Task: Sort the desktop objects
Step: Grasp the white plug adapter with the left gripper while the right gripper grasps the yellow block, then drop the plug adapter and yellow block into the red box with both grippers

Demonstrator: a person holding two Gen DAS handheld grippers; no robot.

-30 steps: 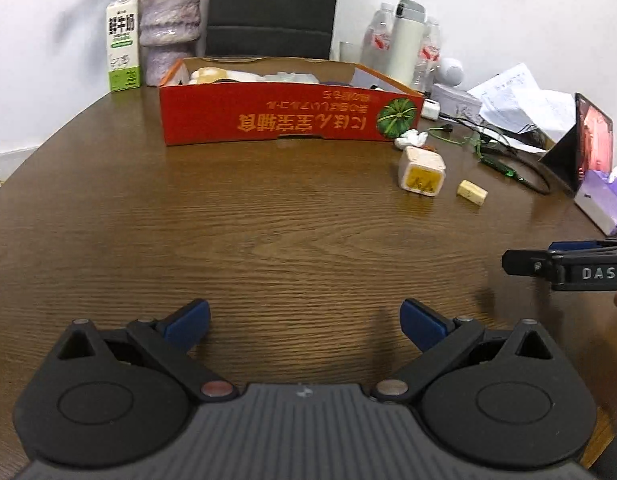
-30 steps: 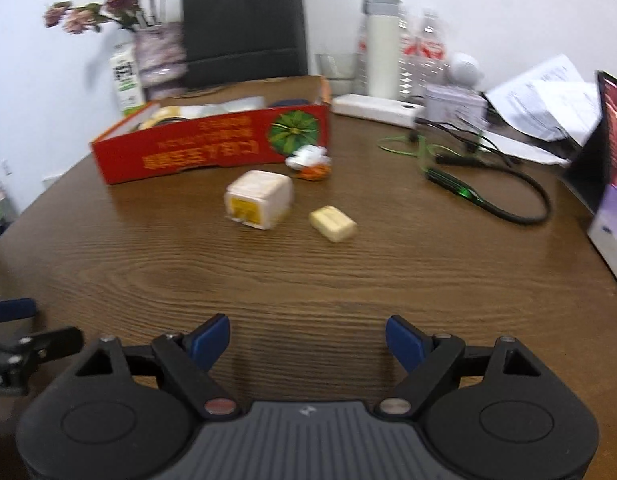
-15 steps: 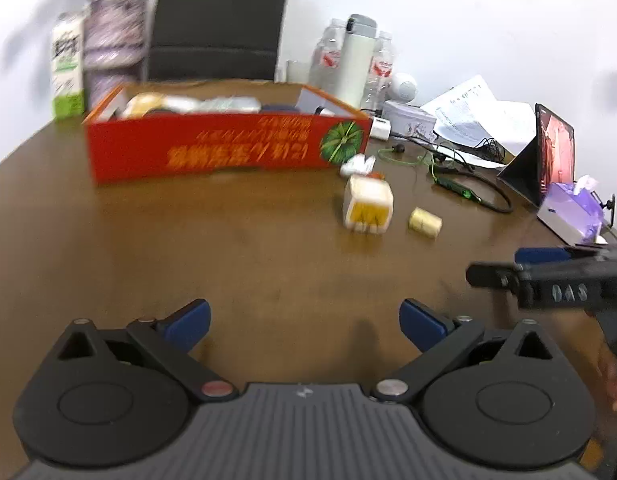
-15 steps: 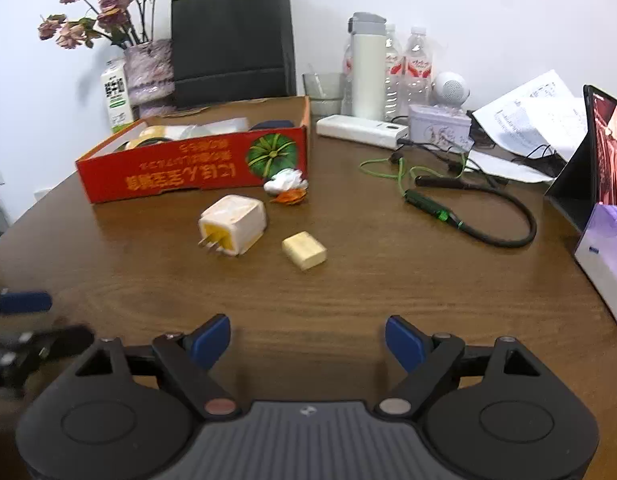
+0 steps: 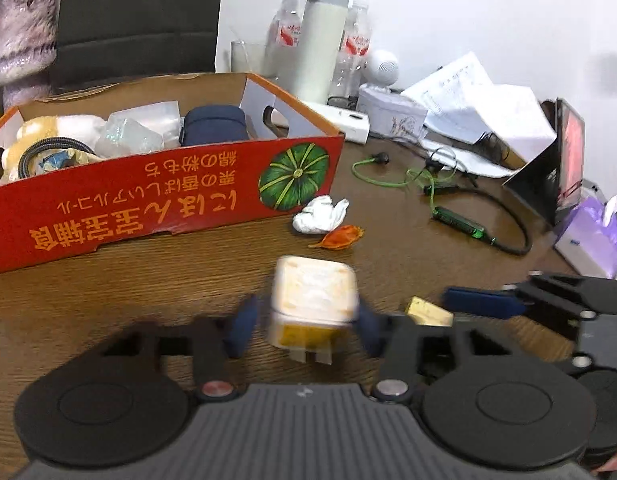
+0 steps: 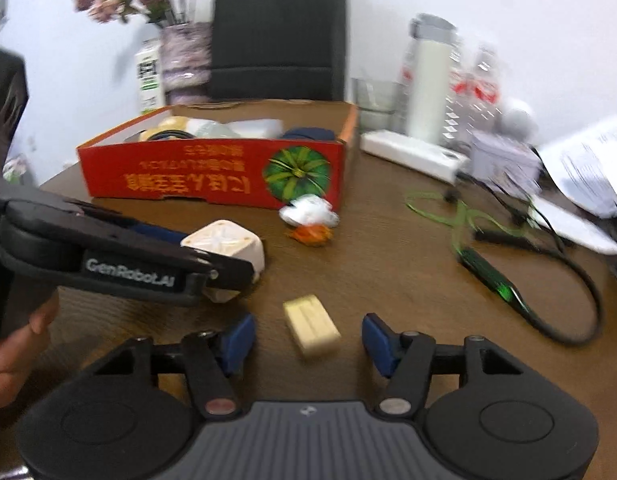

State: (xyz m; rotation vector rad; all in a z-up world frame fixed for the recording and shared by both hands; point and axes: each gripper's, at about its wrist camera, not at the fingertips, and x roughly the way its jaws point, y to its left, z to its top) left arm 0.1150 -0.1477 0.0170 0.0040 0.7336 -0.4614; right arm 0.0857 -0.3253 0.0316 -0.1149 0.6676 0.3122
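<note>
A wooden table (image 5: 108, 280) is seen beneath both grippers, and a red cardboard box (image 5: 148, 196) printed with a green pumpkin stands well beyond the fingertips of each, with a navy pouch (image 5: 212, 130) and clear plastic packets inside it. A white flask (image 5: 322, 40) and water bottles are ranged far ahead of the jaws, right of the box. A black and green cable (image 6: 504, 280) is laid out forward and to the right of the right gripper's jaws. A white charger plug (image 5: 314, 300) is framed between the blue pads of the left gripper (image 5: 304, 326); the jaws are partly drawn in and lie close against its two sides, though a firm grip cannot be confirmed through the blur. A crumpled white tissue (image 5: 320, 218) and an orange scrap (image 5: 340, 238) lie just beyond that plug, at the box's near corner. The right gripper (image 6: 308, 342) is held with its jaws spread wide and nothing clasped; a small pale yellow block (image 6: 312, 330) lies on the table between its pads, touched by neither.
</note>
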